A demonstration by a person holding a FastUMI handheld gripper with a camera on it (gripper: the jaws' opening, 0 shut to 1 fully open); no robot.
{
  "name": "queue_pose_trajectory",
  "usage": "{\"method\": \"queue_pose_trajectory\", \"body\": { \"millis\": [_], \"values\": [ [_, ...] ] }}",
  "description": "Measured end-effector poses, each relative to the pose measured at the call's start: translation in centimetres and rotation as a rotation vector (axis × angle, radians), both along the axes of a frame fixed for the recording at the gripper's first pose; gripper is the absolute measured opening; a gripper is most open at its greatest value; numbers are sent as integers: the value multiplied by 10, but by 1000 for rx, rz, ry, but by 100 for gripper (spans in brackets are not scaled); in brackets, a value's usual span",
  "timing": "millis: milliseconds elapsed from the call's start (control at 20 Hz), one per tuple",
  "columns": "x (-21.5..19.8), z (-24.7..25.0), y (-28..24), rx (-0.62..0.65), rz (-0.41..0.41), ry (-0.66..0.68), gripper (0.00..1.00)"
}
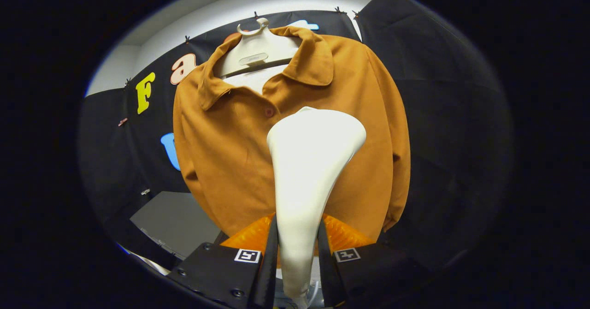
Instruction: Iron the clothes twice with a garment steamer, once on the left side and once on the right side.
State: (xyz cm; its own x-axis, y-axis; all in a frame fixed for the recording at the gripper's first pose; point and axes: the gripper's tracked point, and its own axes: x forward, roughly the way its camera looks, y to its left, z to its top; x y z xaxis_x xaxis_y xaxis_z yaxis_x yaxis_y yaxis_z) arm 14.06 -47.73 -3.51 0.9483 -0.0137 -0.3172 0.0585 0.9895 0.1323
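jaws (297, 253): clamped on steamer (306, 170) handle
steamer axis: straight ahead, head up
shirt (295, 133): just beyond head, centred; contact unclear

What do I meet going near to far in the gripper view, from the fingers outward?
Fingers shut on the steamer's handle → garment steamer with its wide head raised ahead of them → orange shirt → white hanger at the collar → black cloth wall behind.
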Motion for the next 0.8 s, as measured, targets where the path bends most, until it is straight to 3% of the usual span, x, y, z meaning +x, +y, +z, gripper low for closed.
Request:
{"method": "queue_pose_trajectory", "body": {
  "millis": [350,800],
  "values": [
    [30,-10,-28,-10,25,0,43],
    [24,-95,-35,20,42,151,43]
  ]
}}
